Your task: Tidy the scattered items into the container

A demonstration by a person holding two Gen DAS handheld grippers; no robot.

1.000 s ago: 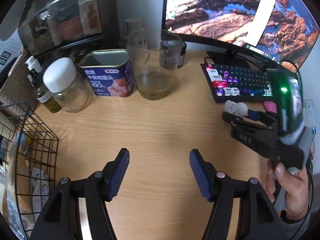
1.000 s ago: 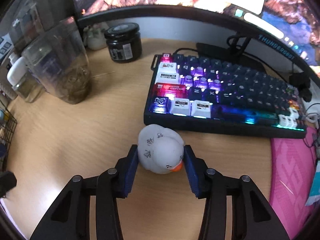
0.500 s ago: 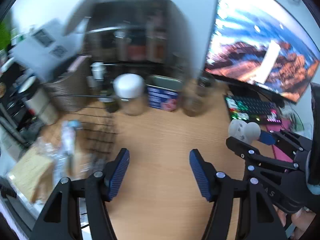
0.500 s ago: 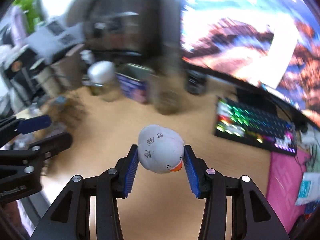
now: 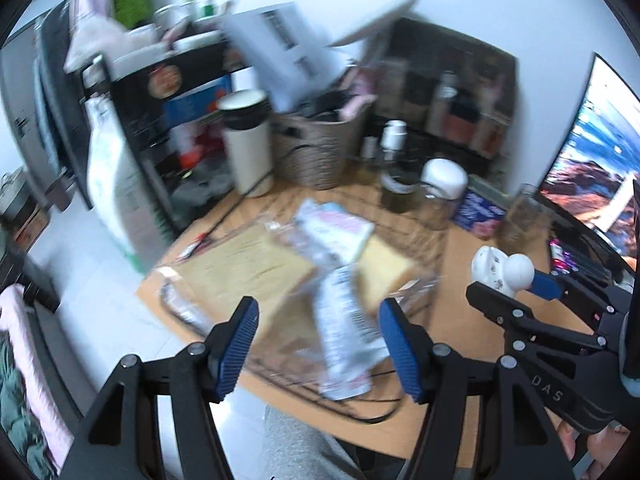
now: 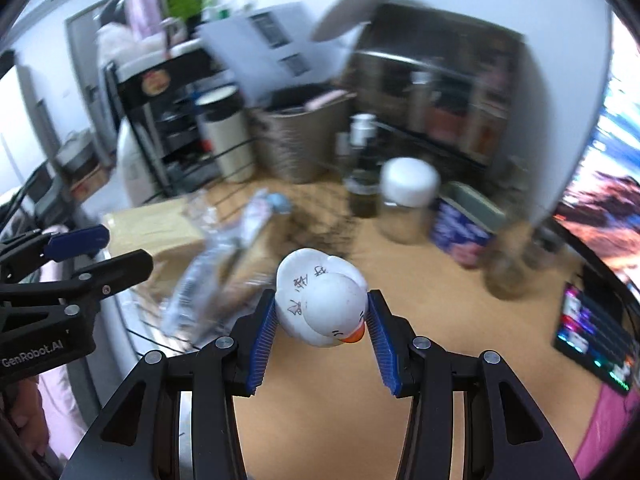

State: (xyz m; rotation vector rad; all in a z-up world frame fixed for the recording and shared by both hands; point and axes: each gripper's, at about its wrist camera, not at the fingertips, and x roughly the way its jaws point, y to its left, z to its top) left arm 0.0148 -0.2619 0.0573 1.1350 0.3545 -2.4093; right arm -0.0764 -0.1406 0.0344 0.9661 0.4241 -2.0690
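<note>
A white rubber duck [image 6: 322, 300] with an orange beak and black scribbles is clamped between the blue pads of my right gripper [image 6: 322, 312], above the wooden table. The left wrist view shows that duck [image 5: 502, 272] and right gripper [image 5: 508, 286] at the right, beside the black wire basket [image 5: 424, 248]. My left gripper [image 5: 317, 308] is open and empty over the basket, which holds bagged bread [image 5: 248, 264] and a white packet [image 5: 344, 328]. The right wrist view has the left gripper [image 6: 126, 247] at the far left, over the basket rim [image 6: 160, 332]. Both views are blurred.
Behind the basket stand a white-lidded jar [image 5: 442, 184], a blue tin [image 5: 478, 208] and a glass jar [image 5: 520, 216]. A monitor [image 5: 592, 184] and a lit keyboard [image 6: 592, 328] are at the right. A woven basket [image 5: 316, 152] sits at the back; the table ends left of the wire basket.
Both grippers have swung left and risen, from beside the keyboard to the wire basket. The duck stays clamped in the right gripper; the left stays open.
</note>
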